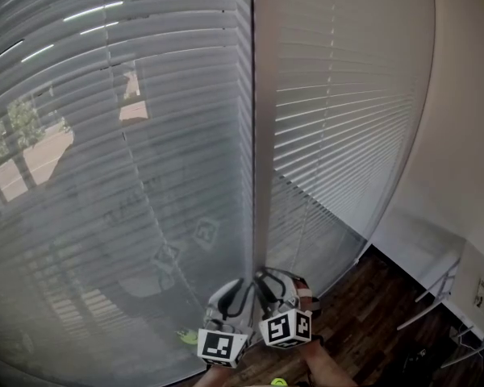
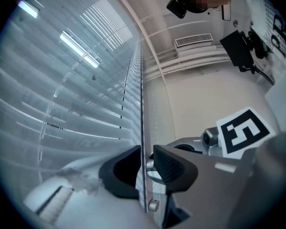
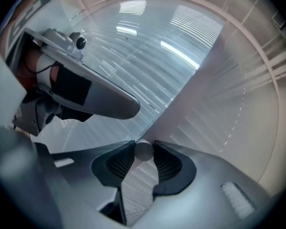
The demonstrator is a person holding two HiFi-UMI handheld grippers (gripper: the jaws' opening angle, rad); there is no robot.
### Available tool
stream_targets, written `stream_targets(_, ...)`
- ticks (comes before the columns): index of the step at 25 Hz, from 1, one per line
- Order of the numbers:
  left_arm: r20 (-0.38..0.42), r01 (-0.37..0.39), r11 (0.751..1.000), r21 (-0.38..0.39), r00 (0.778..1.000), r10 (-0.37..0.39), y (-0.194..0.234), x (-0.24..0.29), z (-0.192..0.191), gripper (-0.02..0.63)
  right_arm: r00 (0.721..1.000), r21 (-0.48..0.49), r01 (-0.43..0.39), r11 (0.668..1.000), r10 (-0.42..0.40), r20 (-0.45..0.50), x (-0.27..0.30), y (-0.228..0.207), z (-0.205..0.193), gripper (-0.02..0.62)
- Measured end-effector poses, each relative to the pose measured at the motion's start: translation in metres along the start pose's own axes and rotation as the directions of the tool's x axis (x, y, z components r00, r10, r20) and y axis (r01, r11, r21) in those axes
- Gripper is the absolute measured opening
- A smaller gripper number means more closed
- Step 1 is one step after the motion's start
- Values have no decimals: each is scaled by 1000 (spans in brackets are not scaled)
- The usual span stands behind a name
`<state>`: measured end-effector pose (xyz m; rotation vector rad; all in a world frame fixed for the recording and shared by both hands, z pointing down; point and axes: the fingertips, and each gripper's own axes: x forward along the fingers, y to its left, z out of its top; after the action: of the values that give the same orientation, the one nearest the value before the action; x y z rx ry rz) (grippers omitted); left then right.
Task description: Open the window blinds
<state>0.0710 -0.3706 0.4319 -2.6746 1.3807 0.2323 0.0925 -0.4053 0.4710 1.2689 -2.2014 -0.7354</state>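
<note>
Two grippers are seen low in the head view, the left gripper point(image 1: 235, 293) and the right gripper point(image 1: 276, 285) set close together at the foot of a thin tilt wand point(image 1: 251, 176). The wand is hung upright between two panels of window blinds point(image 1: 145, 135). Their slats are laid nearly shut, though a street is dimly made out through the left panel. A dark wooden floor point(image 1: 363, 321) is shown below. No container is seen anywhere.

In the left gripper view, the jaws are found apart with the wand between them. One pad is laid against it and a slim gap is left at the other, so no firm pinch is shown.

In the right gripper view, the jaws are closed on the wand's round shaft, with both ribbed pads pressed to it.

The wand is judged light, stiff and smooth, so slipping under a twist is the likely trouble. It is best taken low down, squarely across the pads, and rolled about its own length. The slats are judged thin and easily bent, and are better left untouched.
</note>
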Motion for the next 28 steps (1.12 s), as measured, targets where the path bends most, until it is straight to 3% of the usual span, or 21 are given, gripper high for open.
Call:
stream_targets(7, 0, 7, 1000, 5, 1000, -7, 0, -1, 2, 87, 1000, 153, -12, 988, 9, 20, -1, -2, 0, 123)
stream_targets(13, -20, 2, 1000, 15, 1000, -2, 3, -3, -3, 87, 1000, 230, -10, 973, 6, 17, 0, -3, -2, 123)
stream_targets(17, 25, -5, 1000, -29, 1000, 5, 1, -2, 8, 87, 1000, 268, -11, 963, 7, 16, 0, -4, -2, 123)
stream_targets(23, -36, -4, 1000, 8, 999, 4, 4, -4, 2, 87, 999, 332, -23, 943, 14, 29, 0, -5, 0, 124)
stream_targets(28, -15, 11, 1000, 5, 1000, -11, 2, -1, 8, 87, 999, 366, -27, 930, 18, 28, 0, -5, -2, 124)
